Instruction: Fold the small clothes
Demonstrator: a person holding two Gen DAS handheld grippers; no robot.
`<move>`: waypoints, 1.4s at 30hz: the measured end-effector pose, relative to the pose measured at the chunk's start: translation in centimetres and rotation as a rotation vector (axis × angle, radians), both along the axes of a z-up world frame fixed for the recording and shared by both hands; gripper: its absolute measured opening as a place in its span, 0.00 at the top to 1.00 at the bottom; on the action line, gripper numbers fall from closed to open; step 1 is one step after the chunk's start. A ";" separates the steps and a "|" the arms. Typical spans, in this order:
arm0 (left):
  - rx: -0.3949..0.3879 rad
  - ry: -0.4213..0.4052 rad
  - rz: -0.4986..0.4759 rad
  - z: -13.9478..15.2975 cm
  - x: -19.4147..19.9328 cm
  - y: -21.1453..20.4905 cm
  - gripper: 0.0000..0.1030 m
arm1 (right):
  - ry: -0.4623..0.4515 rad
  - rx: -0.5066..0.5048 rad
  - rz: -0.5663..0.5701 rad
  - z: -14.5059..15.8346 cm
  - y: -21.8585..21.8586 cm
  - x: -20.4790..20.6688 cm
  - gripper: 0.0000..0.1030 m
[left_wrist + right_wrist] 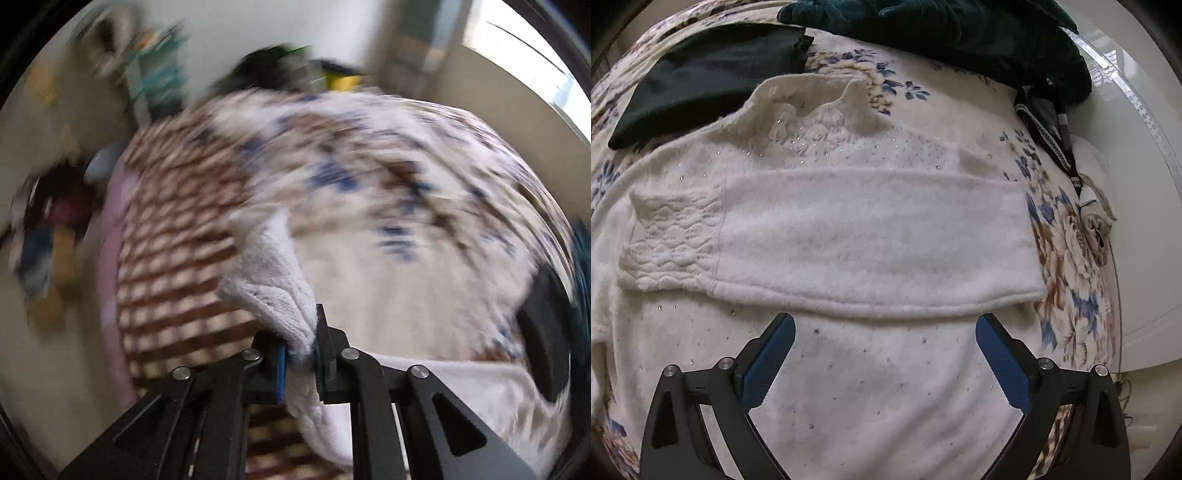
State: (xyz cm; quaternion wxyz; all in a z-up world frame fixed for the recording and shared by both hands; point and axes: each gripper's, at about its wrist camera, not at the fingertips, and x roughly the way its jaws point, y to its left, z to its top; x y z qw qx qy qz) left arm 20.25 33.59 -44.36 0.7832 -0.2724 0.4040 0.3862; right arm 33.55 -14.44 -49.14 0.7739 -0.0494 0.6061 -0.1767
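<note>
A floral bedspread point(1067, 236) covers the bed where the white sweater point(871, 369) lies flat, one sleeve point(849, 236) already folded across its chest. The left gripper point(299, 350) is clamped on a fluffy white cuff point(269, 280) at 12 o'clock, while the right gripper point(884, 332) hovers wide open and empty; the second sleeve and body folds likely remain.

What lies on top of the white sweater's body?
One sleeve lies folded across the white sweater. The floral bedspread shows around the sweater; what is under it is hidden.

We count one white sweater point(871, 229), one black garment point(713, 74), one dark green garment point(960, 33), one patterned strap point(1049, 136), one floral cover point(1071, 258), one checked blanket point(177, 229), and two grippers.
</note>
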 end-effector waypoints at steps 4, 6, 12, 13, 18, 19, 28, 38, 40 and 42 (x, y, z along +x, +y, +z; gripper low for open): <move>0.097 -0.051 -0.262 4.1 5.7 -8.3 0.91 | -0.012 0.073 -0.051 -0.1 -2.4 0.4 0.03; 0.107 -0.077 -0.375 5.1 8.7 -12.6 0.91 | -0.018 0.112 -0.074 -0.2 -3.7 0.3 0.03; 0.069 -0.129 -0.705 5.5 15.2 -27.3 0.91 | -0.017 0.210 -0.190 -0.6 -10.2 -1.4 0.03; 0.050 -0.132 -0.752 5.2 16.2 -30.0 0.91 | -0.014 0.219 -0.212 -0.7 -11.5 -1.8 0.03; -0.028 -0.102 -1.000 3.2 19.1 -43.4 0.91 | -0.019 0.269 -0.320 -0.8 -18.3 -4.2 0.03; -0.035 -0.094 -1.053 2.7 19.2 -45.9 0.91 | -0.020 0.278 -0.343 -0.7 -19.6 -4.6 0.03; -0.040 0.068 -1.402 -2.1 17.7 -61.2 0.87 | -0.056 0.387 -0.459 -0.3 -28.9 -8.0 0.03; -0.035 0.063 -1.171 0.4 17.4 -48.4 0.27 | -0.191 0.700 -0.439 3.0 -31.5 -5.2 0.04; 0.036 0.117 -1.088 -0.5 18.0 -44.2 0.27 | -0.197 0.734 -0.404 2.8 -30.3 -3.2 0.07; 0.070 0.173 -1.025 -1.9 18.7 -41.0 0.27 | -0.163 0.731 -0.350 1.7 -28.9 -0.4 0.09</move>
